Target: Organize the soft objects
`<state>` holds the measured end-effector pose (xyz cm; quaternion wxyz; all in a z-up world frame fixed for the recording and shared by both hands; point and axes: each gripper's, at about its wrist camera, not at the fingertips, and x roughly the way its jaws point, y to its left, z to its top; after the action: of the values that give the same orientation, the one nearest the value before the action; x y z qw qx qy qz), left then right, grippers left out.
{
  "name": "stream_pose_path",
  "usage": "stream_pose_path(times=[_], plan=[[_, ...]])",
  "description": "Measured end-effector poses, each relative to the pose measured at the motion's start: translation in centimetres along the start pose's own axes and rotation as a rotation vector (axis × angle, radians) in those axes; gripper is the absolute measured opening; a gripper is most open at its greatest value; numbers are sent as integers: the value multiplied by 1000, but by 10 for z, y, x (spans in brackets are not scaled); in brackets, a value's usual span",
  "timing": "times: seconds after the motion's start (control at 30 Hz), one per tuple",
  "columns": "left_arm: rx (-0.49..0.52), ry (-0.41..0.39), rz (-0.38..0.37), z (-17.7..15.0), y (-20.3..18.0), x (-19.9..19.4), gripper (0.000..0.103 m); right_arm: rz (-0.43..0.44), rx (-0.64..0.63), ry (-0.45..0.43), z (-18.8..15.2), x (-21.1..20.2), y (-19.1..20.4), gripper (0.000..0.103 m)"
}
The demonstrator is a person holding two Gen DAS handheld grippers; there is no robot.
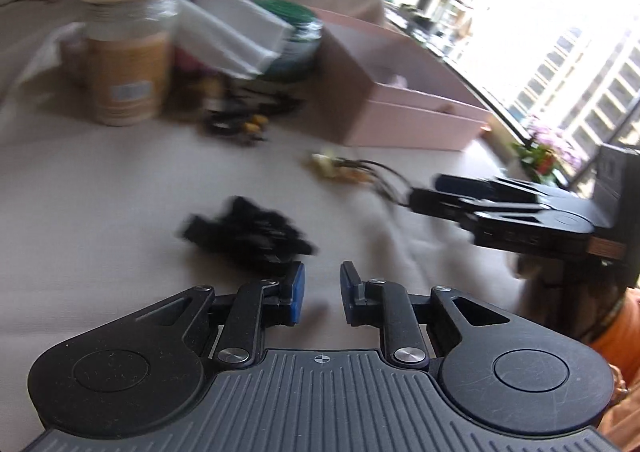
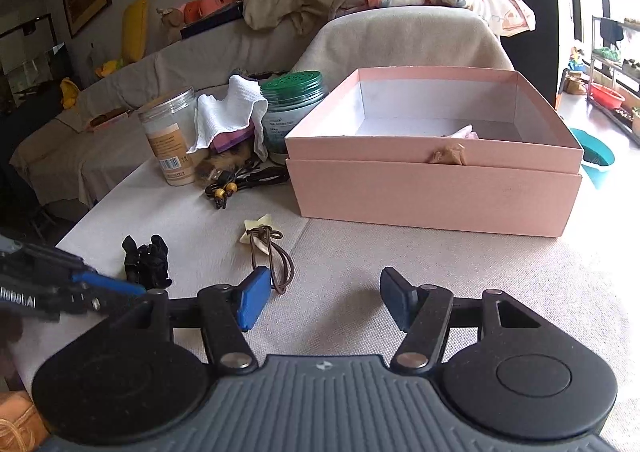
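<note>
On the cloth-covered table (image 2: 400, 272), the right gripper (image 2: 320, 302) is hovering with its jaws spread wide and nothing between them, just near of a brown cord (image 2: 276, 264) tied to a cream star-shaped piece (image 2: 258, 230). Left of that, a black soft bundle (image 2: 146, 262) is lying on the cloth, and the left gripper (image 1: 322, 294) is sitting just near of it, jaws parted and holding nothing. Farther back, a pink box (image 2: 436, 188) is standing open, and to its left are sitting a clear jar (image 2: 168, 136), a white cloth (image 2: 228, 112) and a green-lidded jar (image 2: 292, 108)
</note>
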<state>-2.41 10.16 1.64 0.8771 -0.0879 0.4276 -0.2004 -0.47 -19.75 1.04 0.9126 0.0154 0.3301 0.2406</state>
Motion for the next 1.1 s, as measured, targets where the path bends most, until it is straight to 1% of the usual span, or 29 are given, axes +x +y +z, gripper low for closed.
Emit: stream_pose_path(times=[0.03, 0.1, 0.17, 0.2, 0.23, 0.3, 0.37, 0.43, 0.47, 0.5, 0.53, 0.57, 0.63, 0.67, 0.7, 0.73, 0.8, 0.83, 0.9, 0.97, 1.1], plan=[[-4, -5, 31, -1, 6, -6, 22, -1, 2, 5, 0, 1, 0, 62], [-2, -10, 122, -3, 18, -17, 22, -5, 4, 10, 0, 3, 0, 64], [2, -3, 196, -6, 26, -27, 22, -5, -3, 12, 1, 3, 2, 65], [6, 2, 211, -7, 29, -30, 22, -5, -8, 13, 1, 4, 3, 67], [16, 8, 208, -8, 30, -31, 22, -5, -12, 15, 1, 4, 4, 67], [70, 15, 198, -10, 25, -30, 24, -8, -19, 17, 1, 5, 6, 69], [143, 26, 178, -12, 10, -22, 33, -9, -23, 18, 1, 5, 7, 69], [214, 39, 138, -14, -6, -14, 56, -9, -26, 19, 1, 5, 7, 70], [250, 47, 124, -16, -14, -8, 62, -10, -27, 19, 0, 5, 7, 70], [287, 55, 116, -18, -21, -4, 74, -9, -28, 20, 0, 5, 7, 70], [308, 61, 114, -21, -26, -1, 81, -9, -29, 20, 0, 5, 7, 70], [316, 62, 111, -23, -28, 0, 82, -9, -30, 20, 0, 5, 7, 71], [294, 60, 80, -21, -27, -1, 79, -9, -31, 21, 0, 6, 8, 71], [277, 47, 68, -19, -26, -4, 78, -9, -31, 21, 0, 6, 8, 71], [263, 17, 70, -17, -24, -9, 77, -9, -31, 21, 0, 6, 8, 72], [258, -18, 83, -14, -21, -15, 77, -8, -33, 21, 0, 6, 8, 72], [246, -96, 141, -9, -17, -23, 77, -7, -39, 23, 0, 6, 9, 74], [232, -111, 167, -6, -13, -23, 77, -6, -42, 25, 0, 6, 9, 74], [208, -107, 190, 0, -6, -17, 77, -8, -48, 26, 0, 7, 10, 75], [220, -100, 196, 1, -5, -6, 77, -8, -51, 28, 0, 7, 10, 75], [225, -91, 164, 1, -5, 12, 77, 1, -63, 27, 1, 5, 12, 75]])
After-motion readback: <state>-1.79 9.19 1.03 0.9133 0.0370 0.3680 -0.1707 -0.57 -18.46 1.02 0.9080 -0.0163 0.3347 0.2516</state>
